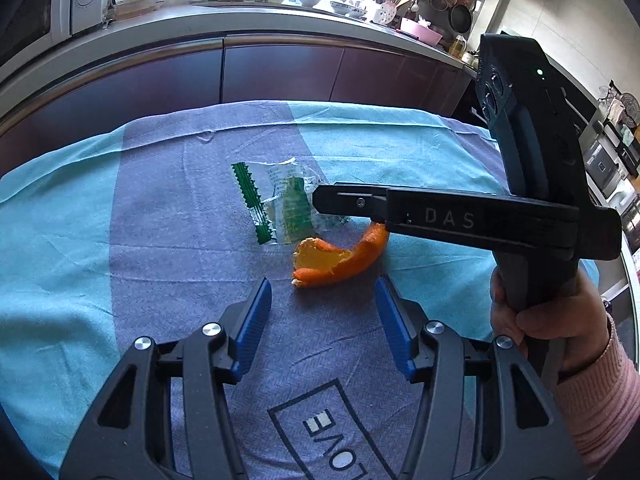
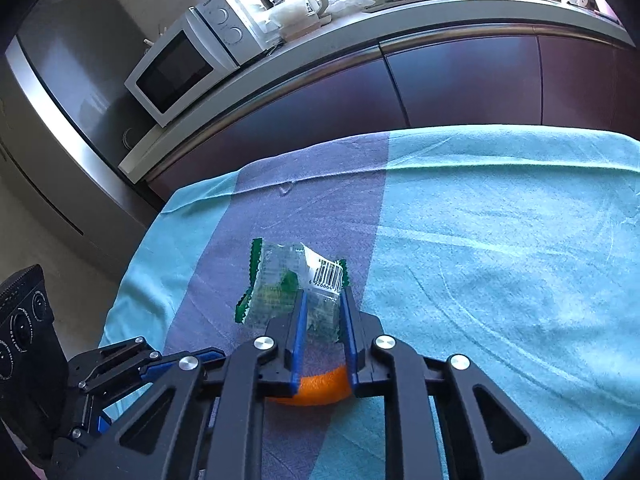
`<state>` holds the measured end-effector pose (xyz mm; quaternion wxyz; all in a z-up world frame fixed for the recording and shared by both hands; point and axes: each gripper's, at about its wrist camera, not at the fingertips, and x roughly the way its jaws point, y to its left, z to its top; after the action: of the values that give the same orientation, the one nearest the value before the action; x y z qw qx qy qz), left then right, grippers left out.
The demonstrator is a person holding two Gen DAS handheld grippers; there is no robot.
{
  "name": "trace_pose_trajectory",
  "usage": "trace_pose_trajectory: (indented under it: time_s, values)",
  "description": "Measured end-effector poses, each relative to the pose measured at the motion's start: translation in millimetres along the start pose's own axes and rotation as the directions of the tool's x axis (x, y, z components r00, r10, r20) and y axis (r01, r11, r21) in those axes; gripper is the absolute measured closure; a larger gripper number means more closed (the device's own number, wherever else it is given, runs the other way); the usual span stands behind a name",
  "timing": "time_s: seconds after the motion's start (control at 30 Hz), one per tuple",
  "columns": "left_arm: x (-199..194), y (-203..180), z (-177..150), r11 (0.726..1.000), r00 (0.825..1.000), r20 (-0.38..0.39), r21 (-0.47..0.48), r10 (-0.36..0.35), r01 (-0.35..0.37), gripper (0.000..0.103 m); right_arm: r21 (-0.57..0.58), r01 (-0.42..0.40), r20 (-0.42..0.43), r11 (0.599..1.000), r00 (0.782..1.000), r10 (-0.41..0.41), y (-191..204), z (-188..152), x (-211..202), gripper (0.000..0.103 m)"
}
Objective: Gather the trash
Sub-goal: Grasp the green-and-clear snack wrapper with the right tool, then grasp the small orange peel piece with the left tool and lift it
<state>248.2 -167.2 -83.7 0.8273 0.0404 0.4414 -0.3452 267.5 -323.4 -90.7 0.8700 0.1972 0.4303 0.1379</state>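
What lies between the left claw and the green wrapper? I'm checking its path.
In the left wrist view, the orange peel lies between the left claw and the green wrapper, on the cloth.

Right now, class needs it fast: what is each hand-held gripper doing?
Left hand-held gripper: open, empty, short of the peel.
Right hand-held gripper: shut on the wrapper.

right claw [image 2: 323, 294] pinching plastic wrapper [image 2: 288, 288], orange peel [image 2: 320, 390] beneath
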Motion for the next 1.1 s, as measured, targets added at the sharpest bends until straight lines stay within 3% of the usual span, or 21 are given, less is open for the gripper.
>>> trace_pose_trajectory:
  time_s: [0.3, 0.77, 0.8, 0.83, 1.1]
  values:
    - [14.6, -5.1, 11.3, 0.999, 0.999, -0.029, 0.023, -0.028, 0.028, 0.052, 0.041, -0.029, 0.014, 0.999, 1.000, 0.028, -9.8, -0.3, -4.4, 0.092]
    - [1.3, -26.3, -6.7, 0.994, 1.000, 0.014, 0.107, 0.022, -0.024, 0.074, 0.050, -0.051, 0.043, 0.997, 0.998, 0.049, -10.7, 0.7, -13.6, 0.093]
    - [-2.4, -26.4, -9.6, 0.994, 1.000, 0.017, 0.106, 0.023, -0.025, 0.082, 0.050, -0.053, 0.047, 0.997, 0.998, 0.051, -10.0, 0.5, -14.9, 0.093]
    - [-4.6, -25.5, -11.6, 0.995, 1.000, 0.014, 0.102, 0.015, -0.017, 0.099, 0.049, -0.058, 0.049, 0.997, 0.997, 0.056, -9.1, 0.1, -16.3, 0.093]
    - [-19.4, -16.3, -33.4, 0.997, 1.000, 0.006, 0.077, 0.005, -0.005, 0.100, 0.029, -0.059, 0.051, 0.998, 0.997, 0.058, -0.7, -5.1, -19.5, 0.093]
